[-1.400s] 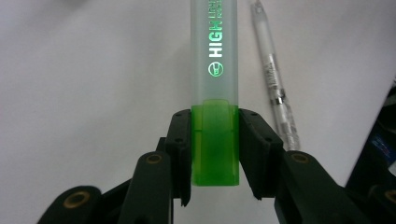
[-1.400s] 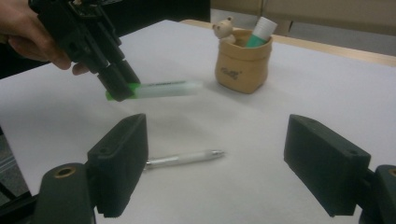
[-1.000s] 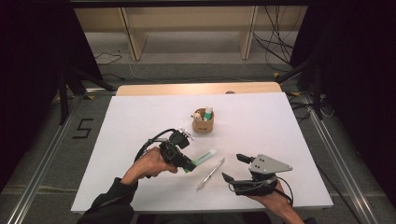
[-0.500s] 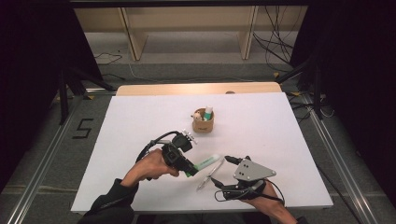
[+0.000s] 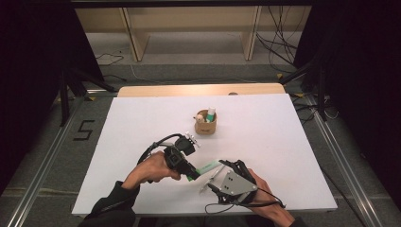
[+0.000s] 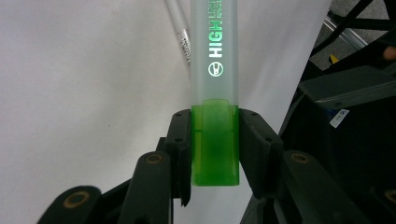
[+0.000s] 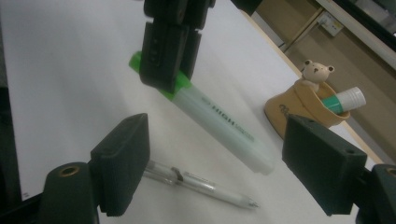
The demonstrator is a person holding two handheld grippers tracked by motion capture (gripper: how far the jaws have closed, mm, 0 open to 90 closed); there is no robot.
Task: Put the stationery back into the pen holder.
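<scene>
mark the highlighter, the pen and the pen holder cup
highlighter [image 7: 219, 126]: right gripper view, on the frosted barrel.
pen [image 7: 196, 181]: right gripper view, mid-barrel, by the clip.
pen holder cup [image 5: 206, 126]: high view, on its tan front wall.

- The white table [image 5: 142, 123] is evenly lit from above; dark surroundings are observed on both sides.
- Soft shadows are cast beneath the highlighter [image 7: 219, 121].
- Near jaws are rendered slightly blurred.
</scene>
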